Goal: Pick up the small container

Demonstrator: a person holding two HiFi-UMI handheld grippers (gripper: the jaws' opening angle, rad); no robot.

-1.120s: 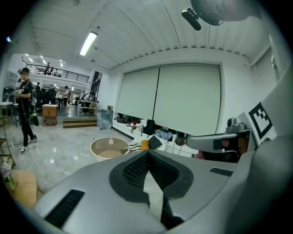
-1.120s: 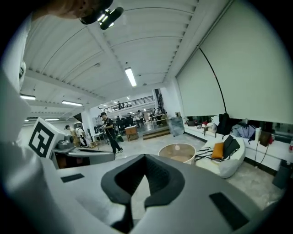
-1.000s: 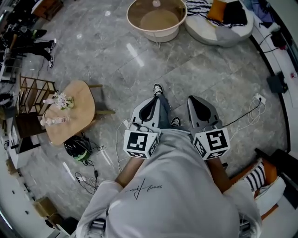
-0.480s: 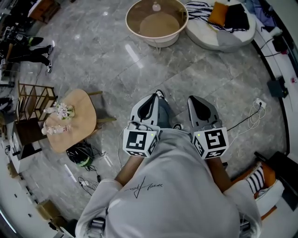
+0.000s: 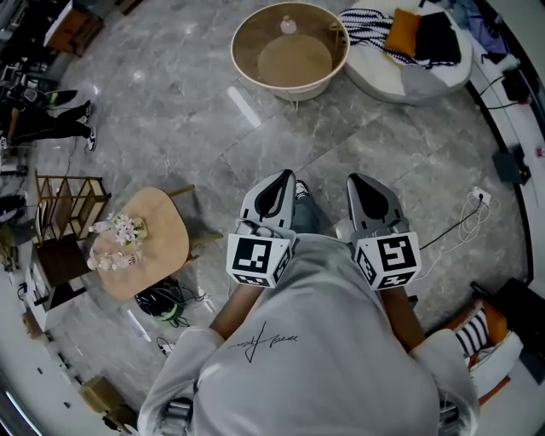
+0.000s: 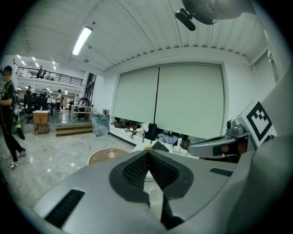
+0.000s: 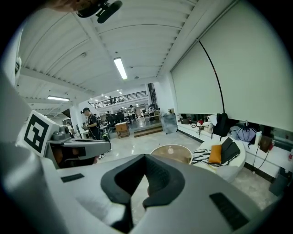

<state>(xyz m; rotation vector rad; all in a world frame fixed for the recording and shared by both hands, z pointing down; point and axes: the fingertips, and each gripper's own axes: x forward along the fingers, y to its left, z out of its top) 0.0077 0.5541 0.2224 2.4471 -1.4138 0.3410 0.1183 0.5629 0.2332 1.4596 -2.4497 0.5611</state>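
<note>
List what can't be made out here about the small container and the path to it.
The small container: too small in every view to tell its shape or lid.
The round table: partly hidden by the left gripper in its own view.
The floor underfoot: covered by the person's torso in the head view.

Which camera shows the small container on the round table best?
The head view: it looks down on the small container, standing clear on the round table. The left gripper view and right gripper view each show it only as a tiny pale shape far beyond their jaws.
</note>
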